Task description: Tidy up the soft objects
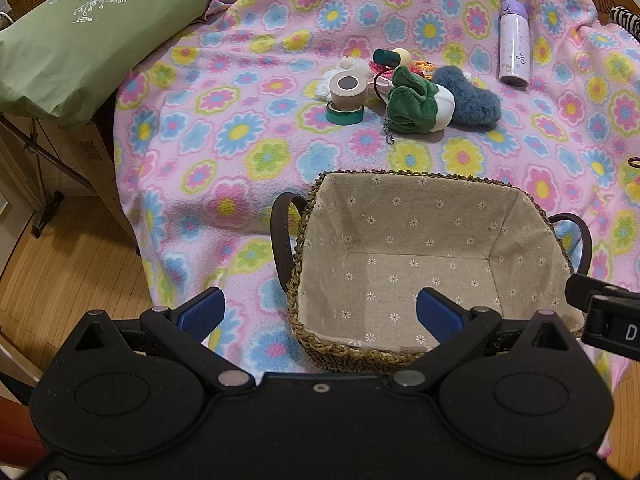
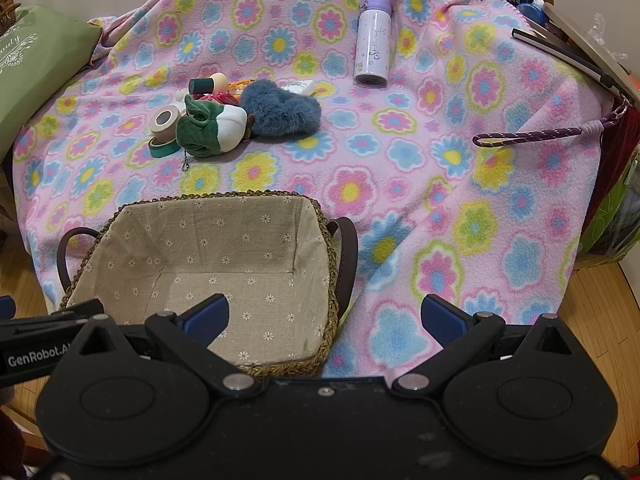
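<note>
- Plush and fuzzy, the soft things lie in one heap on the blanket beyond the basket: a green-and-white plush toy [image 1: 418, 106] [image 2: 212, 128] with a ball chain [image 1: 389, 130] hanging from it, and touching it a shaggy blue-grey fur piece [image 1: 470, 100] [image 2: 280, 110].
- Hard things crowd the same heap: a beige tape roll [image 1: 347, 88] [image 2: 165, 120] resting on a flat green tape roll [image 1: 344, 116] [image 2: 162, 149], a dark green cylinder with a round wooden knob [image 1: 390, 57] [image 2: 208, 83], and pink and orange bits behind that are too tangled to name.
- Woven straw forms the basket [image 1: 304, 320] [image 2: 332, 280], rectangular, lined with beige cloth printed with small white daisies, with a dark loop handle at each short end; nothing lies inside.
- Left gripper [image 1: 320, 314] hovers over the basket's near rim, blue ribbed pads wide apart, holding nothing.
- Right gripper [image 2: 326, 318] hovers beside it over the basket's right edge, jaws likewise spread and bare.
- Fleece blanket [image 1: 240, 140] [image 2: 440, 200], pink with bright flowers, covers the whole surface.
- Well apart from the heap lies a lilac metal bottle [image 1: 514, 48] [image 2: 373, 42] on its side.
- A purple braided cord loop [image 2: 532, 135] rests near the right edge.
- A smooth green bag [image 1: 80, 36] [image 2: 24, 68] with white lettering sits at the left.
</note>
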{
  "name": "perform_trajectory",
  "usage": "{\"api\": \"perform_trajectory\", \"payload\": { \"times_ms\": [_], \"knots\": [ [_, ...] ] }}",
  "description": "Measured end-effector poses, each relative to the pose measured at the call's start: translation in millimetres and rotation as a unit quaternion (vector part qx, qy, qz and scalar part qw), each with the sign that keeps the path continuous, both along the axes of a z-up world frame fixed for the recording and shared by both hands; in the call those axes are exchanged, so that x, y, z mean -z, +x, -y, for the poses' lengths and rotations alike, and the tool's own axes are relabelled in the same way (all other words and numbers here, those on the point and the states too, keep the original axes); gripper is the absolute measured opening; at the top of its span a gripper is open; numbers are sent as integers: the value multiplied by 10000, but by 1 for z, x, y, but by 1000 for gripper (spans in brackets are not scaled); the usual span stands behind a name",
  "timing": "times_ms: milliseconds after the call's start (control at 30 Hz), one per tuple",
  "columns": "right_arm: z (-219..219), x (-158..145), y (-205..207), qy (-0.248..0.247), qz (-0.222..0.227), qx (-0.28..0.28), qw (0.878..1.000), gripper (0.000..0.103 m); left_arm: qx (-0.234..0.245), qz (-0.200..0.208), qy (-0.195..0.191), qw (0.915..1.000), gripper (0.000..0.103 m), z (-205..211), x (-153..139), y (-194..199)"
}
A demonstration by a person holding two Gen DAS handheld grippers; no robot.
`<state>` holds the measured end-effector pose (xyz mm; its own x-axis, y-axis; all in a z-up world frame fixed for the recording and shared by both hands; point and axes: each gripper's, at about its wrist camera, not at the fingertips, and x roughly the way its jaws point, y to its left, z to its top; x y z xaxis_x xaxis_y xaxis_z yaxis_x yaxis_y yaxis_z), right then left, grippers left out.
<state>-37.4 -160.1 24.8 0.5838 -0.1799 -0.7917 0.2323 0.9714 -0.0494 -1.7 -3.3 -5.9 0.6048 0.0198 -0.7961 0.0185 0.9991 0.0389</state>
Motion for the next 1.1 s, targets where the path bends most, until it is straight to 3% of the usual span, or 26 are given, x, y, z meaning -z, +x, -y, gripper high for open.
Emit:
{"api": "perform_trajectory", "payload": {
  "times_ms": [1100],
  "knots": [
    [6, -1, 1, 194, 69, -113, 9997, 102, -68, -4, -123, 9999, 99, -4, 0, 3]
  ]
}}
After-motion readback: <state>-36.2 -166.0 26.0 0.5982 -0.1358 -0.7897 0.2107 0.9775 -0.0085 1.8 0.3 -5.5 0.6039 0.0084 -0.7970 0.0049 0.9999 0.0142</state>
